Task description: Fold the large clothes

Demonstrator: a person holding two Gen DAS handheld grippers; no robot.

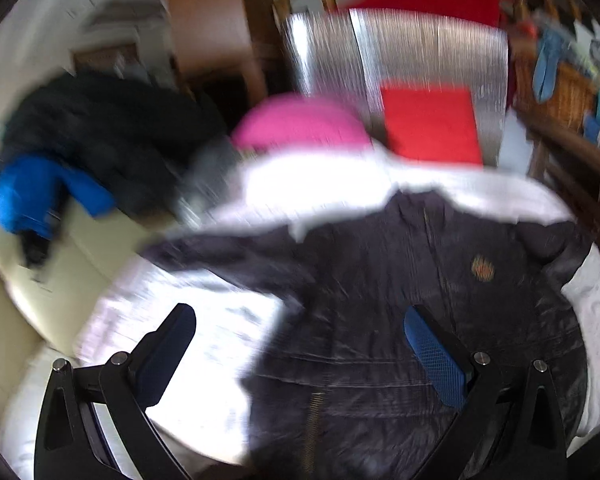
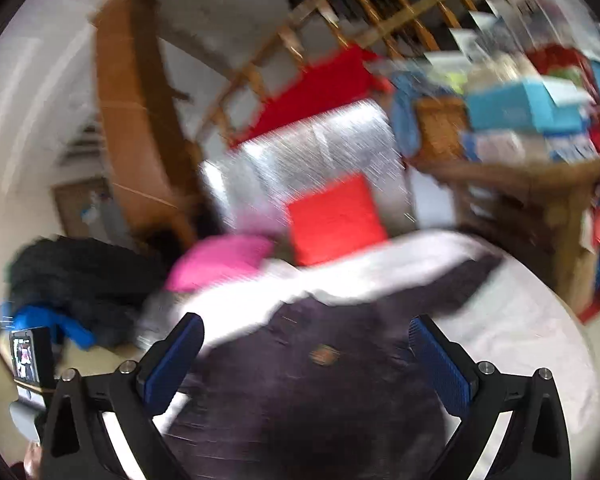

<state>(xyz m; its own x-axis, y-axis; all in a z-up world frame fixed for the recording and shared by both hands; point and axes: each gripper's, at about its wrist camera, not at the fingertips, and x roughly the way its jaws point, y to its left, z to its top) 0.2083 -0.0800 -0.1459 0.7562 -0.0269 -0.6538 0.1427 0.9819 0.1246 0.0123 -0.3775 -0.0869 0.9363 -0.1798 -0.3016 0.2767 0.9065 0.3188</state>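
— On the white sheet [image 1: 227, 320], what lay there?

— A dark jacket [image 1: 400, 320], spread flat, shiny creased fabric, zip down the front, small orange badge [image 1: 482, 269] on the chest.

— And the claws?

— Left gripper [image 1: 300, 350] spread wide above the jacket, holding nothing. Right gripper [image 2: 306, 360] likewise spread, empty.

— Any containers?

— A woven wicker basket [image 1: 556, 92] at right; blur hid its contents, possibly blue cloth. Beyond sat a pink cushion [image 1: 300, 122] and a square red cushion [image 1: 432, 124] against silver ribbed panels [image 1: 400, 52].
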